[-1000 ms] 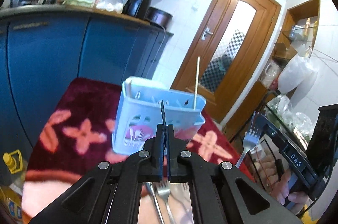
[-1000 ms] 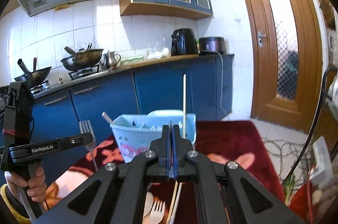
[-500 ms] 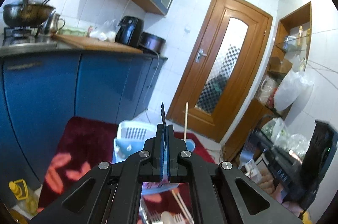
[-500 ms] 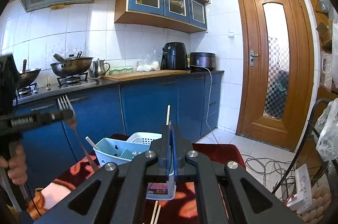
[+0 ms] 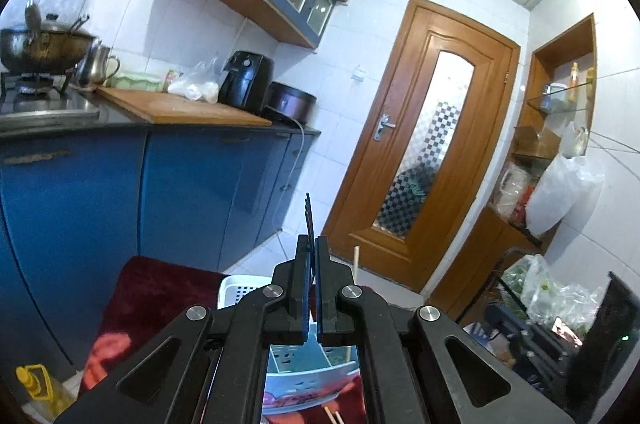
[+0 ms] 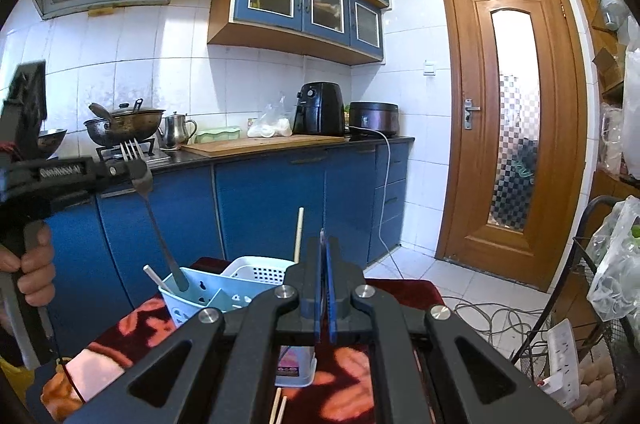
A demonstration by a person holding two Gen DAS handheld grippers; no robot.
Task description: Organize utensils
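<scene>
My left gripper is shut on a metal fork; in the right wrist view the left gripper holds the fork upright, tines up, its handle end dipping into the light blue utensil caddy. The caddy shows partly below my left fingers. A wooden chopstick stands in the caddy. My right gripper is shut with nothing visible between its fingers, raised behind the caddy.
The caddy stands on a dark red floral cloth. A white perforated basket sits behind it. Two chopsticks lie on the cloth. Blue cabinets and a wooden door stand beyond. A wire rack is at right.
Both grippers have risen and tilted up, so the caddy sits lower in both views. The left gripper lifted the fork higher, its handle now reaching into the caddy.
</scene>
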